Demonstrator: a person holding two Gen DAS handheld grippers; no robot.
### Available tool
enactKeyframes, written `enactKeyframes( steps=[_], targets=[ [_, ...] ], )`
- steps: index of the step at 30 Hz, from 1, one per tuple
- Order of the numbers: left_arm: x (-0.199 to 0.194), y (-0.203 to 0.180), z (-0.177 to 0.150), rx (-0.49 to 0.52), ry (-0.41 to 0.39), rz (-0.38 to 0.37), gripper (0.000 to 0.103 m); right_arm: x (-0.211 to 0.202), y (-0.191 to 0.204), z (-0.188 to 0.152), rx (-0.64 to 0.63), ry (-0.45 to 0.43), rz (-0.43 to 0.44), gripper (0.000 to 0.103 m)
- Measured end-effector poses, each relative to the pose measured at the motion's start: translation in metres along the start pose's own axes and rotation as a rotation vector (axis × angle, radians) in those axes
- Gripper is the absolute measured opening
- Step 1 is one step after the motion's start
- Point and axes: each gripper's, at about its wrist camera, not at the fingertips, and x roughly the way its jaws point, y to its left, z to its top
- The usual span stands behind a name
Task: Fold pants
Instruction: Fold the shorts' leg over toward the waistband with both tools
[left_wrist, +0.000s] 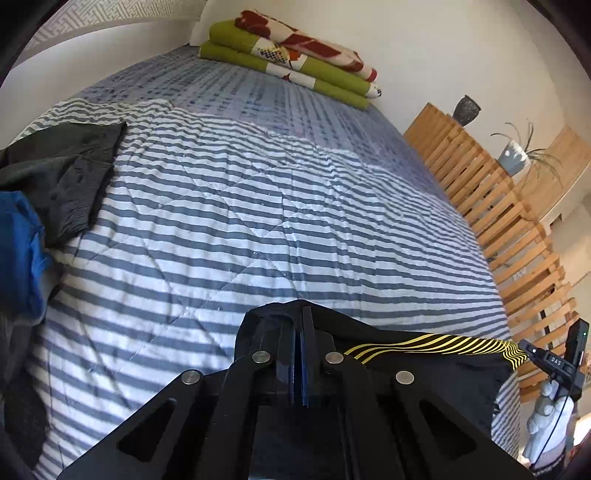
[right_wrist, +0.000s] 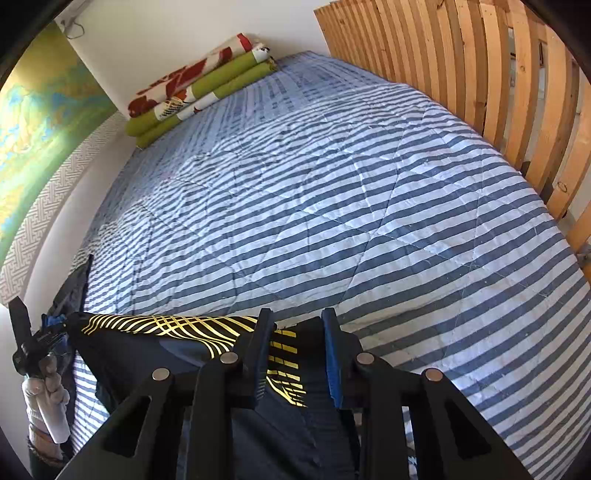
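Pants (right_wrist: 140, 347) stretch between both tongs: left tongs (left_wrist: 301, 325) pinch them at 6 o'clock; right tongs (right_wrist: 295, 332) straddle them, spread.

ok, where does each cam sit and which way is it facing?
Left wrist: on the left gripper, shut on the pants, looking along the striped bed toward the folded blanket; right gripper at far right.
Right wrist: on the right gripper, open around the pants' yellow-patterned edge, slatted rail to the right; gloved hand far left.
Shared: pants, bed, blanket, rail.
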Motion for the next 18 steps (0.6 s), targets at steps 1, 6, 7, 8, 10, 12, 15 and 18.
enactKeyframes(
  steps=[1,6,7,8,10,12,15,18],
  targets=[
    [-0.02,0.0,-0.01,0.013,-0.015,-0.008,0.001,-0.011,0.004,-0.005,-0.009,-0.009,0.006,0.023],
    [-0.108,0.004,-0.081,0.033,-0.058,-0.035,0.001,-0.075,0.018,-0.048,-0.065,-0.048,0.048,0.023],
    [-0.124,0.004,-0.101,0.04,-0.062,-0.04,0.001,-0.087,0.018,-0.061,-0.068,-0.049,0.057,0.023],
    [-0.138,0.005,-0.12,0.042,-0.062,-0.042,0.001,-0.099,0.018,-0.075,-0.076,-0.049,0.059,0.023],
    [-0.162,0.009,-0.164,0.038,-0.037,-0.062,0.001,-0.118,0.016,-0.103,-0.093,-0.048,0.054,0.023],
    [-0.178,0.013,-0.211,0.035,0.003,-0.066,0.001,-0.134,0.011,-0.136,-0.112,-0.027,0.04,0.023],
    [-0.187,0.017,-0.276,0.063,0.084,-0.045,0.001,-0.145,0.004,-0.183,-0.136,0.015,0.003,0.023],
    [-0.187,0.022,-0.325,0.053,0.157,-0.05,0.001,-0.144,-0.006,-0.222,-0.15,0.069,-0.023,0.023]
  ],
)
